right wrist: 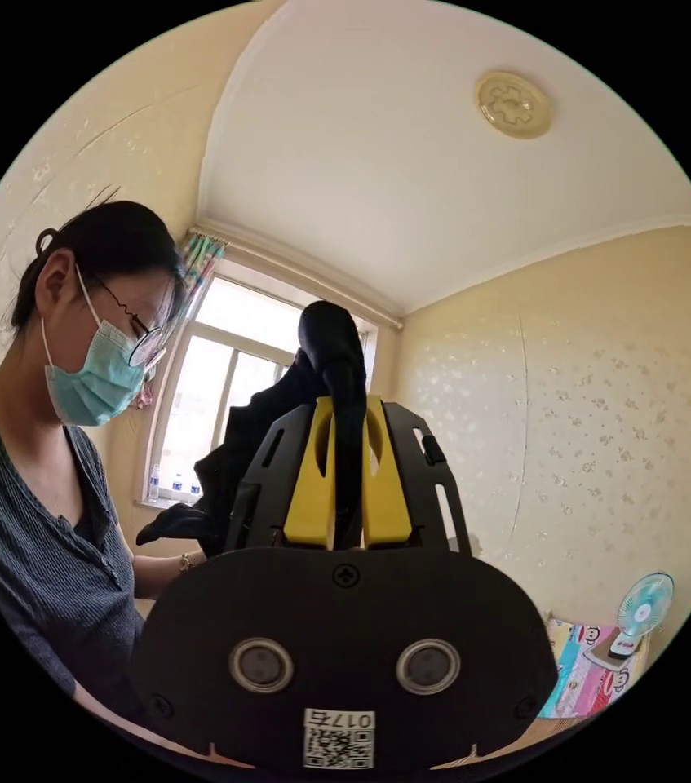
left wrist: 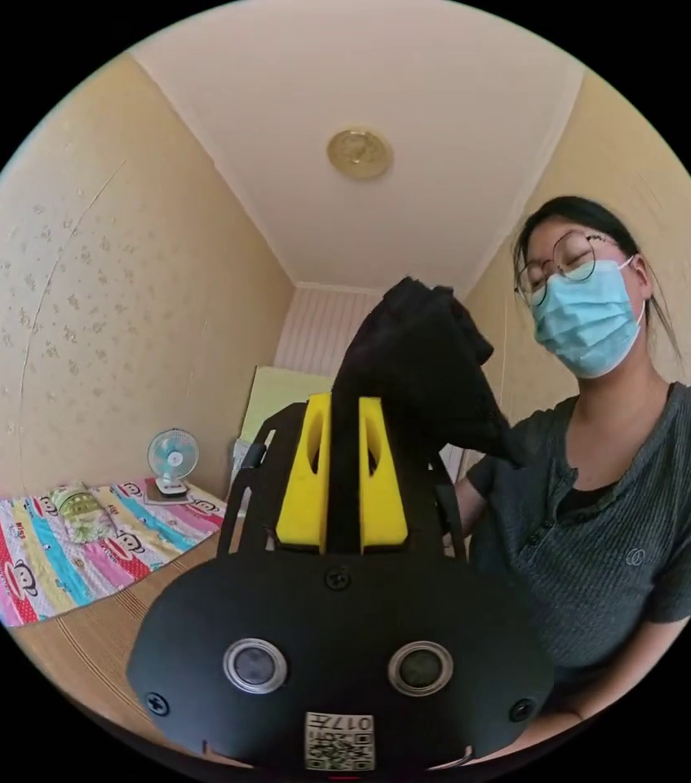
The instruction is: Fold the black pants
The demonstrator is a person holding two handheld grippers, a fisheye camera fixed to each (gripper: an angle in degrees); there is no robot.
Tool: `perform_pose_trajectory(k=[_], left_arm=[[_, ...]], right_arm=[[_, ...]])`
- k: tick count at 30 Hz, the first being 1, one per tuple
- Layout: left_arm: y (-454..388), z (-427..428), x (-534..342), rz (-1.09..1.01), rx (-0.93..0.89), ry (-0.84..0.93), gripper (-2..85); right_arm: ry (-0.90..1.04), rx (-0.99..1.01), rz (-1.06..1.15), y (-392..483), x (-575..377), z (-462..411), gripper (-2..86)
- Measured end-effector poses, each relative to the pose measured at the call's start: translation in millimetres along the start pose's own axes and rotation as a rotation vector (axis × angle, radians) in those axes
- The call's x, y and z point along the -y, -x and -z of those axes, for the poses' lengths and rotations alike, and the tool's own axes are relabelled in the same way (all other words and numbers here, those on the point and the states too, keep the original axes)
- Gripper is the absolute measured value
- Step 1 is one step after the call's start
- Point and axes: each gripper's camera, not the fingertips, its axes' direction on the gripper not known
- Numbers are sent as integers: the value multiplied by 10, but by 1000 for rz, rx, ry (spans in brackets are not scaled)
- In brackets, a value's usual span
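Black pants are held up in the air, gripped by two yellow-jawed grippers.

In the left gripper view, the left gripper (left wrist: 343, 457) is seen with its yellow jaws drawn narrow and pressed on a strip of the black pants (left wrist: 431, 367), which bunch up above the jaws and hang toward a person (left wrist: 606, 489) in a grey top at the right. A colourful blanket (left wrist: 59, 546) and a small fan (left wrist: 172, 458) are seen low at the left, and a ceiling light (left wrist: 359, 152) above. In the right gripper view, the right gripper (right wrist: 348, 481) is likewise clamped on a fold of the black pants (right wrist: 337, 359), with more cloth draped to the left toward the person (right wrist: 43, 489). A window (right wrist: 223, 383) is seen behind, a fan (right wrist: 641, 613) low at the right.
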Motion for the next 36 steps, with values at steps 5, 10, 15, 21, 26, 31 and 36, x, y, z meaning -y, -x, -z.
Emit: perform_pose_trajectory(k=[5,10,15,21,26,31,36], left_arm=[[-334,586,148,46,231,-141,39],[-700,702,75,77,252,-216,36],[-1069,867,222,-62,236,-277,37],[-1170,770,314,-168,505,-277,39],[-204,341,233,26,699,-133,40],[2400,-278,-76,380,963,163,43],[3848,-56,-1255,700,1103,358,32]], right_arm=[[-11,-167,-87,-19,-57,520,43],[109,-290,-108,185,-71,390,44],[78,-203,-170,54,95,295,48],[236,-360,-142,-453,209,-212,55],[469,-477,-258,-2086,-387,-1162,57],[665,-520,-500,-4424,-1576,-2473,70],[804,-370,-671,-5428,-2812,-3211,73]])
